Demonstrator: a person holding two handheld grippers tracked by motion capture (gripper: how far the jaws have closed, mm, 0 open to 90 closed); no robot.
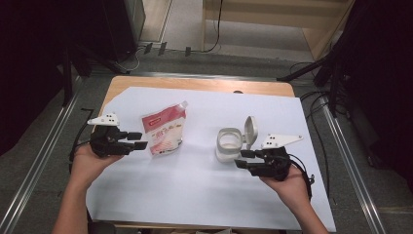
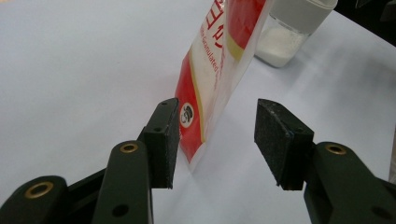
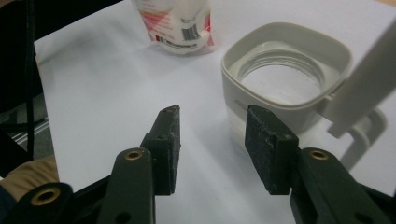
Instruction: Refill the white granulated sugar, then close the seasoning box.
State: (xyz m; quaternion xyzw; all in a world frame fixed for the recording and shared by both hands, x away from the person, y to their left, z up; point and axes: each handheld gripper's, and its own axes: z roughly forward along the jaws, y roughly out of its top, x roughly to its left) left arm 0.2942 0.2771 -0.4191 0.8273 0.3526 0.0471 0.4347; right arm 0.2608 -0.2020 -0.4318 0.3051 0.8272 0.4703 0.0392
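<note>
Each black tool (image 1: 138, 139) carries a white three-cornered plate (brass screws below).

White sheet (image 1: 195, 185) over wooden table (image 1: 195, 84) — cables (image 1: 311, 100) on floor.

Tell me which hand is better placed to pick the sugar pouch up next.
Left, probably. The left gripper has its open jaws on either side of the sugar pouch, at its lower corner, without pressing it. The right gripper sits open beside the open jar, farther from the pouch.

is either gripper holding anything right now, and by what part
Nothing is held. The left gripper is open beside the red-and-white plastic pouch; the right gripper is open beside the white open-lidded jar.
</note>
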